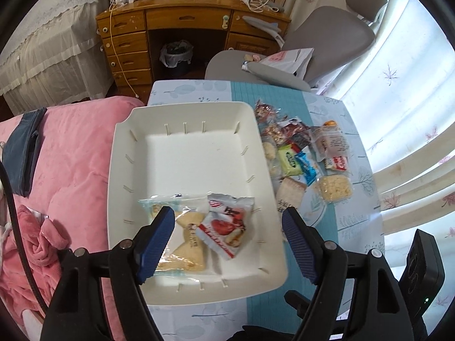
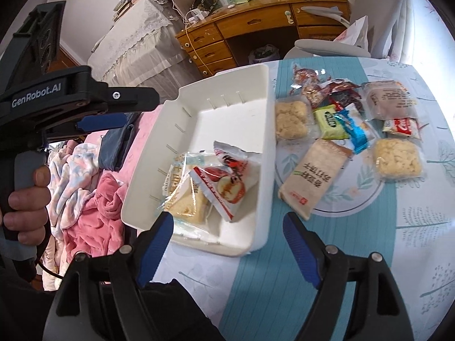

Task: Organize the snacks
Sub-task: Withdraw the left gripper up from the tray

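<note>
A white tray sits on the left part of the table. At its near end lie a clear pack of pale cake and a red-and-white packet. My left gripper hangs open above these two, gripping neither. My right gripper is open over the tray's near corner with nothing between its fingers. Several loose snacks lie right of the tray: a green packet, a blue packet, a beige cracker pack and a yellow rice crisp.
A person's hand holds the left gripper's handle at the left of the right wrist view. Pink bedding borders the table on the left. A grey chair and a wooden desk stand beyond the table's far edge.
</note>
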Demonstrator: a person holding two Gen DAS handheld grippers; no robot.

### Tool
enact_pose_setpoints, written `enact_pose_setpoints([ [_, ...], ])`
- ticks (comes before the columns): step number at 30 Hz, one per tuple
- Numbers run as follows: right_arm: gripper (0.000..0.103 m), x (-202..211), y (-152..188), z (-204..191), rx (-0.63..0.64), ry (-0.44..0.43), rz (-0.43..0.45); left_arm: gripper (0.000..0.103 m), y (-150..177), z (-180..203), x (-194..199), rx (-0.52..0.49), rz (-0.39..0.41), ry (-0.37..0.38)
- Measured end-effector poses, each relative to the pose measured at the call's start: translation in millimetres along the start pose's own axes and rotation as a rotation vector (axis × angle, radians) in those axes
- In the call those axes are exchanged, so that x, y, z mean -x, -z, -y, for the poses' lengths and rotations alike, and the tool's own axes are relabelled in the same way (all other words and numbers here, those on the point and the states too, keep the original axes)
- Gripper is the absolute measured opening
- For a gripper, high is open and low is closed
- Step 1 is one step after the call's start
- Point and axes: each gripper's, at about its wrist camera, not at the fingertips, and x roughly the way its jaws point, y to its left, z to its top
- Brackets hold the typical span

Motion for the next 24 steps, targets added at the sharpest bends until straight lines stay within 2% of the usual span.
enact_pose_setpoints([
  [5, 0.081, 19.6, -5.0, 15.7, 0.021, 0.014, 0.01, 0.077, 6.4, 19.2, 11.2, 0.019, 0.028, 0.0],
  [9, 0.086, 35.6, -8.9, 32.9, 0.037, 0.02, 0.014, 0.077, 11.3, 35.3, 19.9, 0.034, 0.052, -0.007],
  [15, 0.087, 53.4, -13.7, 54.2, 0.074, 0.025, 0.007, 0.077, 19.0, 62.4, 30.8, 0.068, 0.087, -0.011],
  [24, 0.087, 76.9, -22.2, 96.6, 0.121, 0.044, 0.005, 0.08, 27.1, 101.1, 25.6, 0.14, 0.122, -0.019],
])
